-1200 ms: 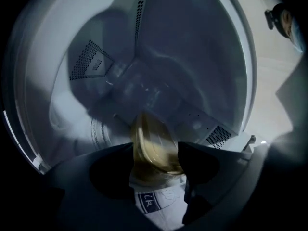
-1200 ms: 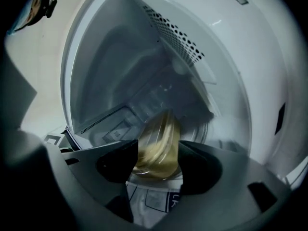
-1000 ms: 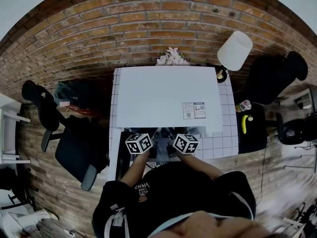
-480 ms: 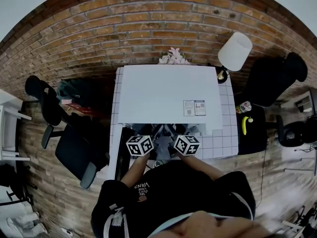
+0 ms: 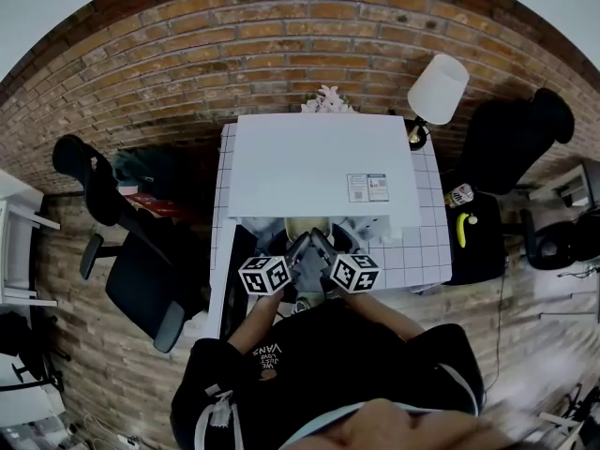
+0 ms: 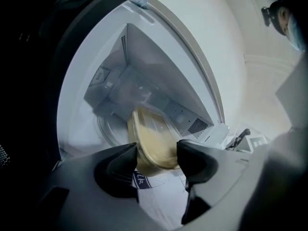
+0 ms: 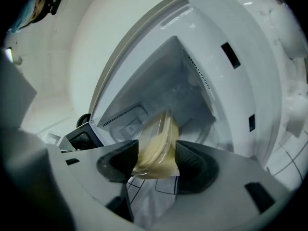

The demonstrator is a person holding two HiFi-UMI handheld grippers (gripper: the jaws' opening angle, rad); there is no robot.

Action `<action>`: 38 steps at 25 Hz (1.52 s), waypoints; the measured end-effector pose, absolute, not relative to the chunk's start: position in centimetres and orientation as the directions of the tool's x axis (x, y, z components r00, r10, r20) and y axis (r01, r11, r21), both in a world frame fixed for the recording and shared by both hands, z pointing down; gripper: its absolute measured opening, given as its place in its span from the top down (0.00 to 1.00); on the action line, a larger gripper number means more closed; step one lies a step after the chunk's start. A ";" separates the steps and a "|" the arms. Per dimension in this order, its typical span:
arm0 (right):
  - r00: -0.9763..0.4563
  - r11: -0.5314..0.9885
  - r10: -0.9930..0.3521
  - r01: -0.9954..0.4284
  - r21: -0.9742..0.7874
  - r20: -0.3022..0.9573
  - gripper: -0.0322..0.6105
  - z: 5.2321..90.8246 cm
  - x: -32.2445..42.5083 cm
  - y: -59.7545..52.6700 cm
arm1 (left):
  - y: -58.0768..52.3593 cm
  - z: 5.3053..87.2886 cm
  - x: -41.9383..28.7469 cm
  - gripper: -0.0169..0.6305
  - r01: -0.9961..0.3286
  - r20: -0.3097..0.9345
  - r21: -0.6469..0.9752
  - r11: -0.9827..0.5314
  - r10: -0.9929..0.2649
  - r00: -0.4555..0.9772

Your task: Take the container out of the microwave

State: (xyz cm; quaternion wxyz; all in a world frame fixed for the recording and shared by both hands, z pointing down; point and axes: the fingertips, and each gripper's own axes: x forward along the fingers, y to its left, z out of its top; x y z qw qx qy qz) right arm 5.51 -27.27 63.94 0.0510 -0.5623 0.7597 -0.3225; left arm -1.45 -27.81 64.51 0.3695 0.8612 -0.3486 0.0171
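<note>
While the container (image 5: 305,230) hangs between your two grippers at the mouth of the microwave (image 5: 319,162), I judge the task to be well past its halfway mark but not finished. The door (image 5: 232,279) stands open at the left, so that step is done. Your left gripper (image 5: 298,249) has its jaws pinching one end of the pale, lidded tub, and your right gripper (image 5: 322,245) has its jaws pinching the other end; each gripper view shows the tub filling the gap, with the pads against its sides. From the left gripper view the container (image 6: 151,141) sits in front of the glass turntable (image 6: 111,129) rather than on it, so the lift appears made. From the head view only its near part shows past the front edge of the oven's top, so you cannot call it out yet. What remains, as I read it, is to draw it fully clear of the opening, keep it level between both grips, and find it a spot on the tiled bench (image 5: 427,251).
</note>
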 end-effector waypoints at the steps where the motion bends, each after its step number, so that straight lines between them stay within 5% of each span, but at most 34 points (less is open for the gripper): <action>1: -0.360 0.158 -0.889 -0.821 -0.548 0.284 0.58 63.9 5.3 -26.9 | -27.4 64.5 -1.6 0.56 -0.612 0.287 0.623 -0.487 -0.585 0.759; 20: -0.313 0.121 -0.909 -0.830 -0.545 0.275 0.59 63.9 3.9 -20.7 | -21.4 64.5 -3.3 0.57 -0.587 0.287 0.622 -0.518 -0.547 0.786; 38: -0.456 0.259 -0.847 -0.804 -0.536 0.274 0.59 63.0 6.2 -18.1 | -17.9 63.5 -0.9 0.57 -0.645 0.278 0.624 -0.440 -0.647 0.710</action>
